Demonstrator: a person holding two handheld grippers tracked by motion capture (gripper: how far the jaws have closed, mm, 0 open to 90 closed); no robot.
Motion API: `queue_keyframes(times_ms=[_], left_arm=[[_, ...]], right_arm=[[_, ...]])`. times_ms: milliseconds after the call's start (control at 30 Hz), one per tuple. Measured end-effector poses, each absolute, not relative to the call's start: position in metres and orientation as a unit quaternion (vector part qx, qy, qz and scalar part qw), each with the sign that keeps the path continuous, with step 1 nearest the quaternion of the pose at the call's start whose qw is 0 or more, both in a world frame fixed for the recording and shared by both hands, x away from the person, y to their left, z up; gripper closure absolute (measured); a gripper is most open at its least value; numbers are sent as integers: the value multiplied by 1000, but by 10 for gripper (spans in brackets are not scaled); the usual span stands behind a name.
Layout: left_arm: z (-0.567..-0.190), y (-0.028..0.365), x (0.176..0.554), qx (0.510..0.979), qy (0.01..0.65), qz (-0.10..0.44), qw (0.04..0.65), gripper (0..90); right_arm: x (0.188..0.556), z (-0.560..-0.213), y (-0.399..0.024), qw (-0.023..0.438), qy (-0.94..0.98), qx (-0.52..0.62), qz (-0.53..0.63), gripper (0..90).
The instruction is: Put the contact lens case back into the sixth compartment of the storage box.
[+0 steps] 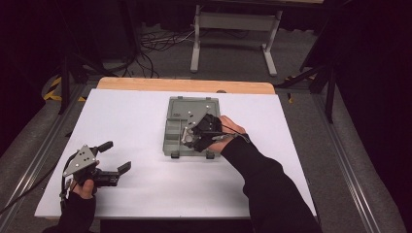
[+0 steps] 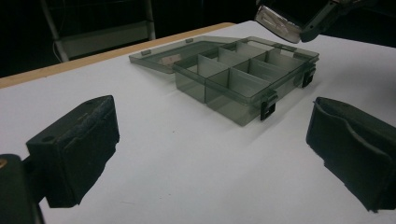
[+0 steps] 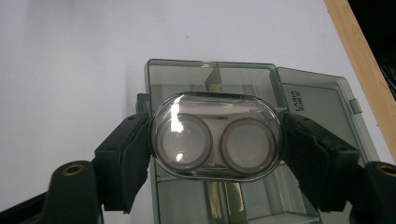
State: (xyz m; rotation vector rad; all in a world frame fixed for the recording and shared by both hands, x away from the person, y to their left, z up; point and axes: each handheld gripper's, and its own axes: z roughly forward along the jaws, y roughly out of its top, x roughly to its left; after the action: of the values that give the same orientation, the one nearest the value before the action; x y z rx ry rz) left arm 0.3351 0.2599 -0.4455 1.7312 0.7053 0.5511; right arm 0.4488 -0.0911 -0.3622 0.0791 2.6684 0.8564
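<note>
Already the right gripper (image 3: 215, 140) had its jaws clamped on the clear case (image 3: 215, 136), hovering over the open box (image 1: 180, 127); placing it remained, while the left gripper (image 1: 114, 156) waited wide on the worktop (image 1: 145, 194).

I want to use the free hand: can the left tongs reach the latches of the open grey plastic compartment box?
Probably yes: the left tongs stand open, and bare white table lies before the black latches.

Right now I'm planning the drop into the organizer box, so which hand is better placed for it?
Right. Its gripper already clamps the clear oval case directly above the open organizer box. The left gripper sits open, apart, holding nothing.
</note>
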Motion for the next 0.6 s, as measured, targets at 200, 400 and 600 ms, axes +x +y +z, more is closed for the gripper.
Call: queue_keyframes(times_ms=[200,400,600], left_arm=[[-445,260,335,735,299,234,562,34],[-446,260,336,736,299,235,560,34],[-446,260,336,735,300,234,561,34]], right_arm=[[458,-369,-88,166,940,33,298,266],[465,-374,-85,164,943,36,288,266],[469,-377,-81,161,945,36,282,266]])
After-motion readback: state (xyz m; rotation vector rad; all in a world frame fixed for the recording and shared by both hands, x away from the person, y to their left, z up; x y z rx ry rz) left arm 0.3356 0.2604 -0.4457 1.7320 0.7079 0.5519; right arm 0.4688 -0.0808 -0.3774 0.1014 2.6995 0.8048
